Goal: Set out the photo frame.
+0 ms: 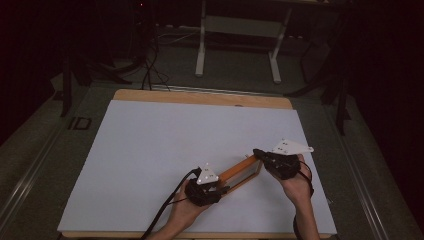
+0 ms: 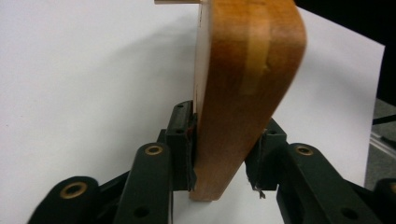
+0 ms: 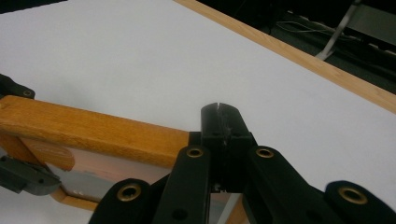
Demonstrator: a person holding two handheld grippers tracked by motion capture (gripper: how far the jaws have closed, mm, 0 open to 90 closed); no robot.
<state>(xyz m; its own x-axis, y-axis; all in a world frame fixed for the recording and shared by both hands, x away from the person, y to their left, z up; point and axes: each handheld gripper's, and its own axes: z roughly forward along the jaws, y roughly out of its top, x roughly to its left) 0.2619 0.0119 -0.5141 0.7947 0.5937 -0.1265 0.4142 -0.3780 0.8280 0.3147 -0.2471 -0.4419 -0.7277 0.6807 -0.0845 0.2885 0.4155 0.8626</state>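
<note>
Pinching orange wooden frame (image 1: pixel 241 172): left gripper (image 2: pixel 224 154) apparently gripping; right gripper (image 3: pixel 224 135) jaws pressed together.

High view: set above my side of the table (image 1: pixel 150 130), facing forward and down; far off, the whole white top in frame, floor and desk legs along the upper edge, my forearms entering at the bottom.
Left gripper view: rides on my left gripper (image 2: pixel 219 158), looking along its jaws, which rise from the bottom; very near, the wooden frame (image 2: pixel 243 88) up the middle, white top behind.
Right gripper view: rides on my right gripper (image 3: pixel 219 112), facing across the table toward its far wooden edge at upper right; very near.
Shared, all three: wooden frame and white top.
Shared, high and right: my left gripper, at the left edge of the right gripper view.
</note>
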